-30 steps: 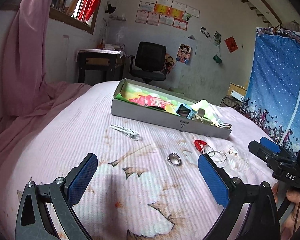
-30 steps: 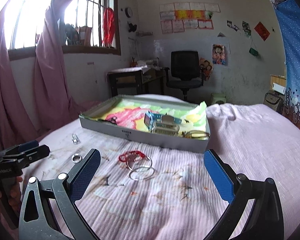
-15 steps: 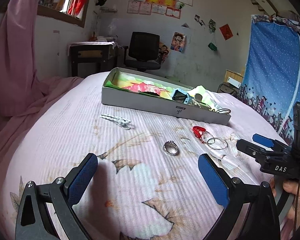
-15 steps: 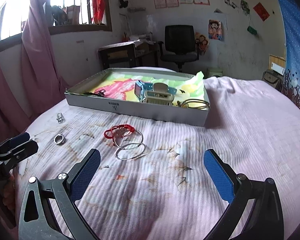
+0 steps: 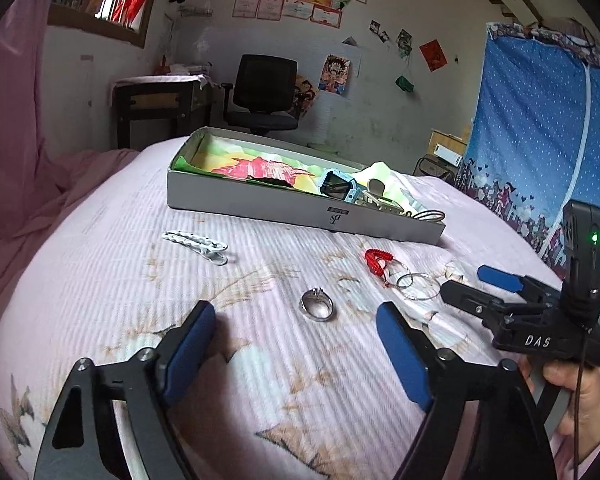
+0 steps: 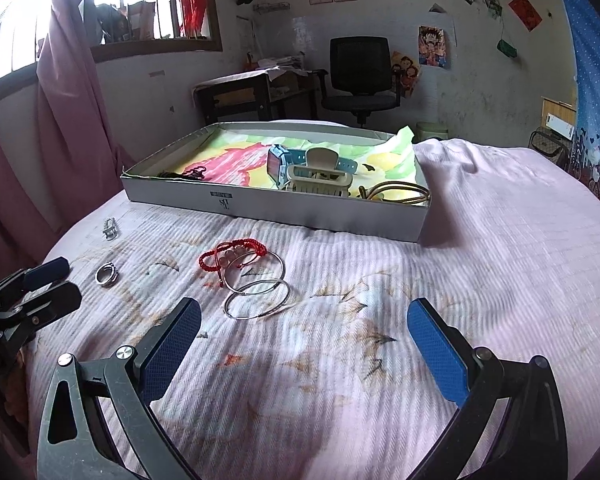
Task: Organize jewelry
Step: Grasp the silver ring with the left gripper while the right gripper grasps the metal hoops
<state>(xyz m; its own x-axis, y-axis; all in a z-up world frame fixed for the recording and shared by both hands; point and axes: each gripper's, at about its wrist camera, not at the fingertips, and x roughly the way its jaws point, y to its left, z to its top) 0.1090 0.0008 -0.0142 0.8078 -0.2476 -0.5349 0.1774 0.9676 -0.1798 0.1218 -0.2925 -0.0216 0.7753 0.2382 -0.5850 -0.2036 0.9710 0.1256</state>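
A silver ring [image 5: 317, 304] lies on the pink bedspread just ahead of my left gripper [image 5: 296, 340]. Its jaws are closing, and nothing is pressed between the blue pads. Two thin silver bangles [image 6: 258, 298] and a red cord bracelet [image 6: 228, 254] lie in front of my right gripper [image 6: 304, 336], which is open and holds nothing. A white hair clip [image 5: 196, 242] rests further left. The grey shallow box [image 5: 300, 216] behind holds a blue watch [image 6: 278, 166], a beige hair claw [image 6: 320, 178] and a gold bangle [image 6: 396, 194].
The bed's pink cover [image 6: 480, 240] spreads to the right of the box. A pink curtain [image 6: 68, 120] hangs at the left. A desk [image 5: 156, 108] and a black office chair [image 5: 266, 96] stand beyond the bed. A hand [image 5: 572, 384] holds the right gripper's handle.
The left jaws have narrowed. Both grippers have come closer to the jewelry on the bedspread and tipped downward, so the ring and bangles look larger.
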